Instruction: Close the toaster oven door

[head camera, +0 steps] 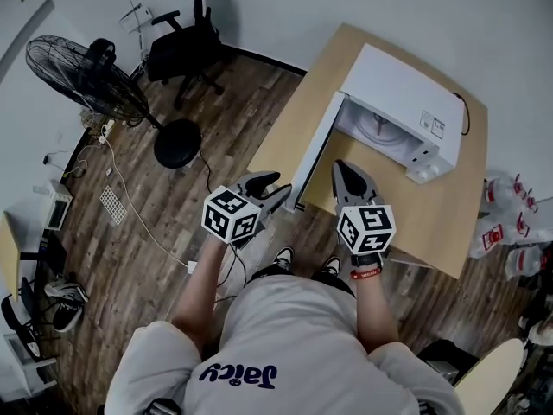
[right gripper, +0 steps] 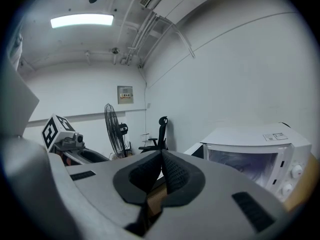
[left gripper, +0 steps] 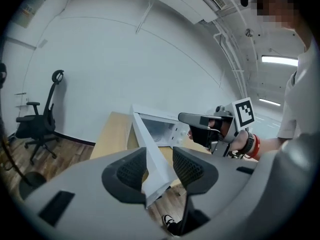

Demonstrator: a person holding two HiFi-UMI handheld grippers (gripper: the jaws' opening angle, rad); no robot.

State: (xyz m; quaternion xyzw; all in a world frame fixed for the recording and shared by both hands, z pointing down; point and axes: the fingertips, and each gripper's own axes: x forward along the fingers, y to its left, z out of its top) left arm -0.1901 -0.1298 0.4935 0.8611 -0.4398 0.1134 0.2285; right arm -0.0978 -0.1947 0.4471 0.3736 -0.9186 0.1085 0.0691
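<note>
A white toaster oven [head camera: 397, 102] stands on a wooden table [head camera: 432, 223]. Its door [head camera: 313, 150] is swung wide open toward me, past the table's front left. My left gripper [head camera: 275, 190] is at the door's free end. In the left gripper view the jaws [left gripper: 159, 166] stand open astride the door's edge [left gripper: 150, 154], and a gap shows beside the right pad. My right gripper [head camera: 346, 169] hovers over the table in front of the oven cavity. It is shut [right gripper: 161, 159] with nothing between its pads, and the oven [right gripper: 250, 144] lies to its right.
A black office chair [head camera: 186, 46] and a standing fan [head camera: 86, 76] with a round base [head camera: 177, 143] are on the wooden floor at the left, with cables trailing nearby. Plastic bottles [head camera: 510, 223] sit on the floor right of the table.
</note>
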